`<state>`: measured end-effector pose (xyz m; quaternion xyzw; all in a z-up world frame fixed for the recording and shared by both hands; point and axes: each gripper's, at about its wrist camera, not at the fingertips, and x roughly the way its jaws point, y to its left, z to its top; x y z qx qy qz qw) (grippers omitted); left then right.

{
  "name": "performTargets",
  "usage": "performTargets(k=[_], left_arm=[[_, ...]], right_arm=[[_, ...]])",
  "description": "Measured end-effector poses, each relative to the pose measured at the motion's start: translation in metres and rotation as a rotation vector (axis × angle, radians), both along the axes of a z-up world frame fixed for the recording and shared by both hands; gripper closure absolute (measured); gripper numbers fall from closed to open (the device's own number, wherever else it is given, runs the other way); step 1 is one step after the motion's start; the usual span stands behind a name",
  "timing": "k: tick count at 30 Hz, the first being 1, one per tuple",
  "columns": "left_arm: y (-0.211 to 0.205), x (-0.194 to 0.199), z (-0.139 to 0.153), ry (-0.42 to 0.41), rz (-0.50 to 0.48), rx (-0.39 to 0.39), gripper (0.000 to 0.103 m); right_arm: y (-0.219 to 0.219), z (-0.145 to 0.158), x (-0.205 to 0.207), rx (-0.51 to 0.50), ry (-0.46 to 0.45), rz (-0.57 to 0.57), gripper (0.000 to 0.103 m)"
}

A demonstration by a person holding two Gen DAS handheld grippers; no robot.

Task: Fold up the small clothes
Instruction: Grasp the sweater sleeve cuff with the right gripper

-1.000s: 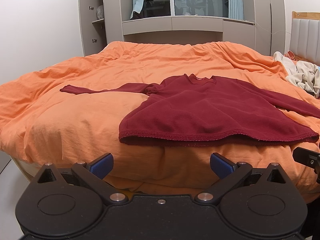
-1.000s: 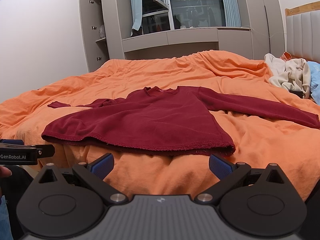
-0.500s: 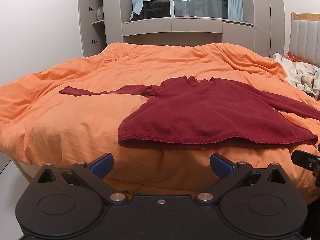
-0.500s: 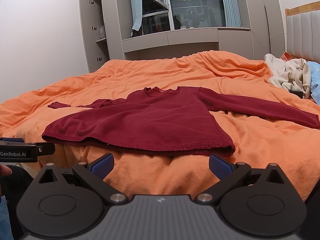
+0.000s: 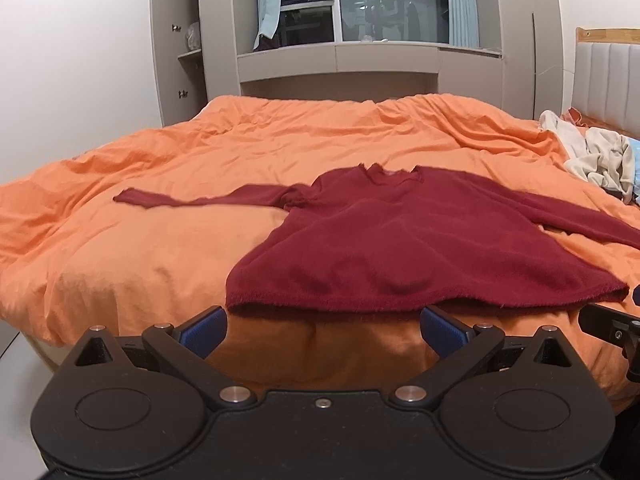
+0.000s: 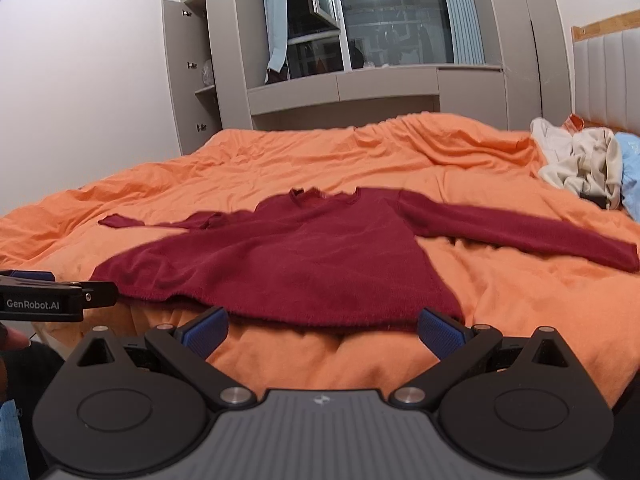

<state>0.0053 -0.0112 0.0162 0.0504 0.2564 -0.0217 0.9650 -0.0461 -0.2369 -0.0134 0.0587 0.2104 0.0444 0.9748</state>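
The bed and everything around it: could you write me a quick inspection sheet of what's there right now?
Surface: bed with a rumpled orange duvet.
Job's things: dark red sweater lying flat, both sleeves spread out, hem at the near edge.
Clutter: pile of pale clothes by the headboard.
Grippers: left gripper open, empty, short of the hem; right gripper open, empty, at the hem.
Cables: nothing seen.
Surroundings: grey cabinets, dark window, white walls.
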Motion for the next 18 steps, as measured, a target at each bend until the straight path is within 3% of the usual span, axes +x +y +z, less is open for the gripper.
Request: performTargets(k=[9,18], left_arm=[[-0.029,0.047,0.033,-0.061,-0.021,0.008,0.000],[-0.083,0.142,0.058,-0.076,-0.090,-0.057,0.000]], right_arm=[[-0.032,0.028,0.038,-0.033,-0.042,-0.072,0.000],[-0.089,0.036,0.092,-0.087,-0.061,-0.173,0.000]])
